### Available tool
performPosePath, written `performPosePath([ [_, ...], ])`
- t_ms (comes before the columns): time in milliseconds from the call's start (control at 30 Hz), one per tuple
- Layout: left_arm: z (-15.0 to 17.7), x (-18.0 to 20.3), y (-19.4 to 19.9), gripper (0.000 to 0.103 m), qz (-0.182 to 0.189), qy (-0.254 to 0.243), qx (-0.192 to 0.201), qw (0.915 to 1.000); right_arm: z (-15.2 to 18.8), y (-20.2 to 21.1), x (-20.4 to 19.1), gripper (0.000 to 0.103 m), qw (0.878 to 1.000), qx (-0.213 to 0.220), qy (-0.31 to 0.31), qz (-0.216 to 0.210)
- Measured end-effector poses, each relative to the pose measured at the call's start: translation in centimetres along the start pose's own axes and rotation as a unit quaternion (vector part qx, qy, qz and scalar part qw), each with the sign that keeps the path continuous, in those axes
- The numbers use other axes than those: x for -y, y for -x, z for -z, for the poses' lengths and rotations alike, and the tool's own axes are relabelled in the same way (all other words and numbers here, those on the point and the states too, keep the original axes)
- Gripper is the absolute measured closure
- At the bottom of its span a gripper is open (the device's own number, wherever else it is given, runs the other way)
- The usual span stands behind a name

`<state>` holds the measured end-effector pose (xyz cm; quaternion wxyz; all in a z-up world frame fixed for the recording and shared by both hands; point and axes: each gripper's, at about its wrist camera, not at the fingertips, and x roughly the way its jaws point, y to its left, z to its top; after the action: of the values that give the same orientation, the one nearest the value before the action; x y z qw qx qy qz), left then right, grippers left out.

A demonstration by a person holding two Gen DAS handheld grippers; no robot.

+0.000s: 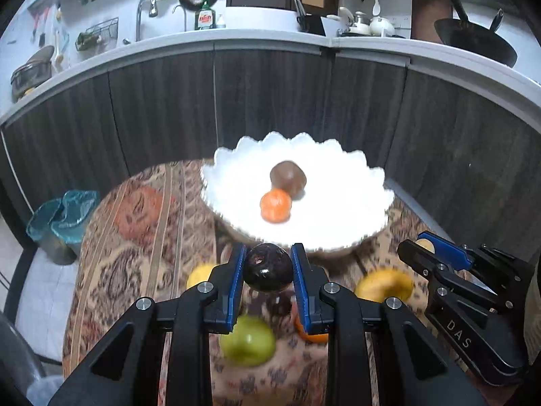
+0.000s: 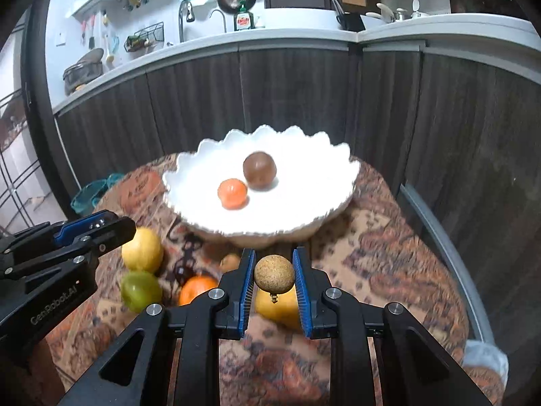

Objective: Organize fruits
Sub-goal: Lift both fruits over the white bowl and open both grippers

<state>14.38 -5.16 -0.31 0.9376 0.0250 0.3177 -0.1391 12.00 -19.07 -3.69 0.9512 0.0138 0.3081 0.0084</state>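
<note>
- The left gripper [image 1: 268,264] is clamped on a glossy, dark purple round fruit [image 1: 268,268] between its blue pads; the fruit's skin shows a small pale scar near the top; it hangs clear above the patterned brown-and-beige tablecloth [image 1: 135,237]
- The right gripper [image 2: 274,272] is closed on a tan, rough-skinned round fruit [image 2: 274,274] with a short stem stub at its underside; it too is off the cloth
- A white scalloped-rim bowl [image 2: 189,169] sits on the cloth beyond both grippers; inside it lie a small orange tangerine [image 2: 232,193] and a brown round fruit [image 2: 259,171], touching each other
- On the cloth, near the bowl: a yellow lemon [image 2: 142,249]; a green apple [image 2: 140,291] just beside it; an orange citrus fruit [image 2: 196,289]; a large yellow fruit [image 2: 277,308] under the right gripper's pads
</note>
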Motion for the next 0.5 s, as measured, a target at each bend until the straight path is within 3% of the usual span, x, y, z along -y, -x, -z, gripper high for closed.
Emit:
performPosePath([
  [333, -4.5, 0.1, -3.6, 0.076, 0.009, -0.004, 0.004, 0.9999, -4.6, -1.9, 1.0, 0.079, 1.0, 0.025, 0.002, 0.008],
  [500, -5.1, -0.3, -6.2, 0.076, 0.009, 0.003, -0.012, 0.9999, -6.2, -3.8, 1.5, 0.079, 1.0, 0.019, 0.002, 0.016],
])
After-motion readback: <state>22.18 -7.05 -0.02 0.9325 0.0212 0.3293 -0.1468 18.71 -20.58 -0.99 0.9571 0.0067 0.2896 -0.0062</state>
